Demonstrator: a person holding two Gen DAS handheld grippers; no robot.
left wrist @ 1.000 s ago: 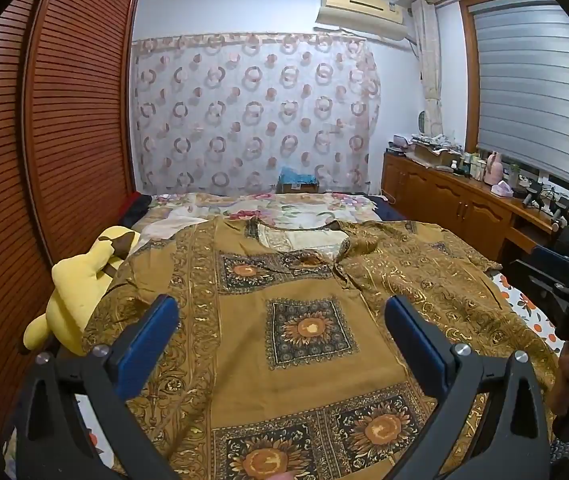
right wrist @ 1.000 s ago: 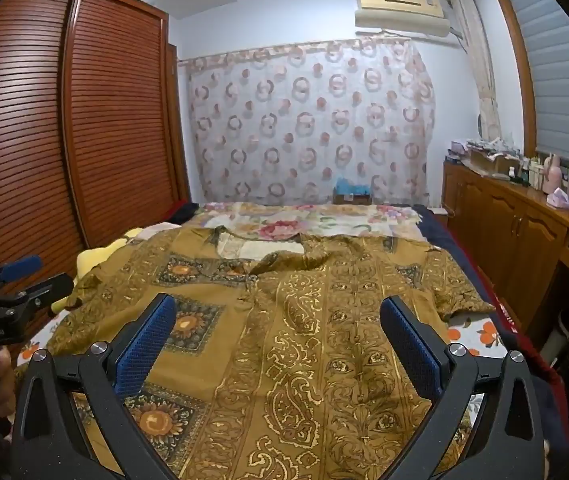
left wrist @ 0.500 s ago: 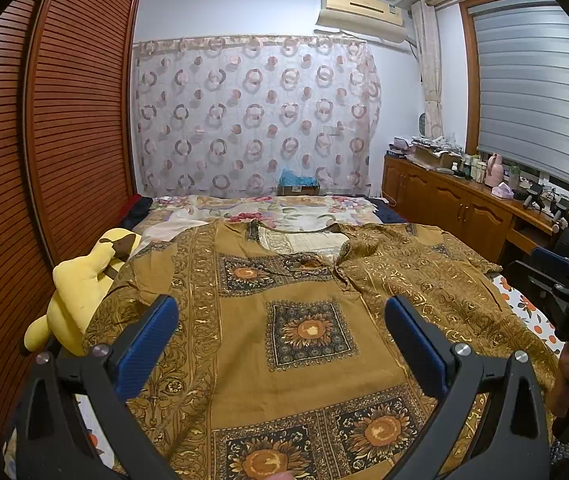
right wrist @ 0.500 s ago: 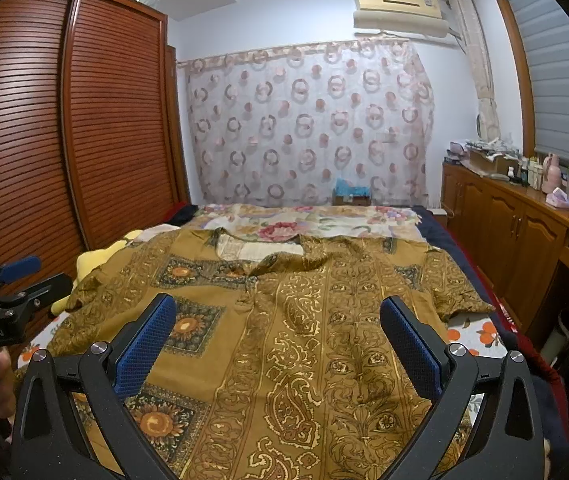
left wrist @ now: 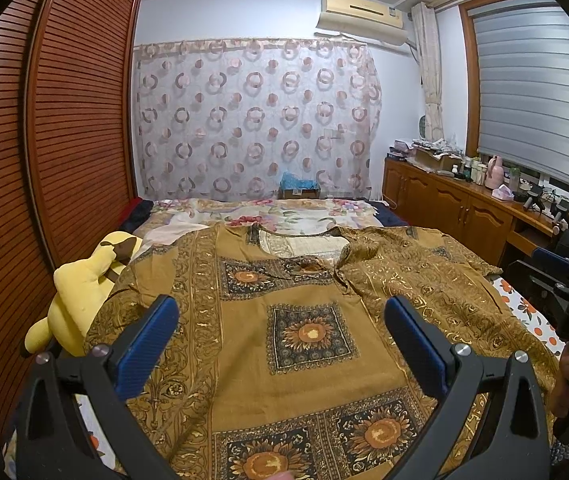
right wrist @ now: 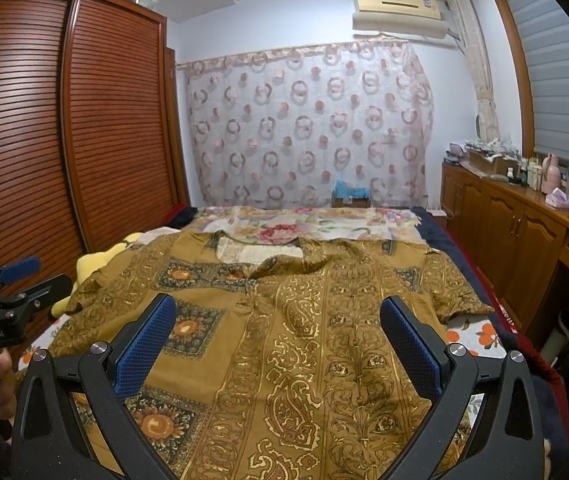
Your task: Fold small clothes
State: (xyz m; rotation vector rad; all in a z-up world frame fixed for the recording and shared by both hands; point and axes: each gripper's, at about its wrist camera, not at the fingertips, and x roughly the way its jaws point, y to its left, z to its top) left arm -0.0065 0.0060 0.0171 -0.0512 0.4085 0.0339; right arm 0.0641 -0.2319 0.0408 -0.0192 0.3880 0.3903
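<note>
Bedroom walls, a louvred wooden wardrobe (right wrist: 64, 128) and a ring-patterned curtain (left wrist: 256, 120) frame the bed (right wrist: 464, 332) we work over, and on its orange-printed sheet lies the task's thing: a mustard-gold shirt (left wrist: 308, 336) with sunflower squares and paisley bands, spread flat with its neckline toward the far floral quilt (right wrist: 308, 224). One half of its front lies folded over the other, so the paisley side overlaps the sunflower panels down the middle. We hold our left gripper (left wrist: 280, 336) above the near hem, its blue-padded fingers (left wrist: 144, 344) wide apart with nothing between them. Our right gripper (right wrist: 278, 332) hovers over the paisley half, its fingers (right wrist: 410, 344) equally spread and free of the cloth. A yellow plush toy (left wrist: 80, 292) sits beside the shirt's left sleeve, at the bed's edge. Along the right wall runs a wooden cabinet (right wrist: 516, 232) under grey blinds (left wrist: 536, 100), with an air conditioner (left wrist: 360, 16) high up.
</note>
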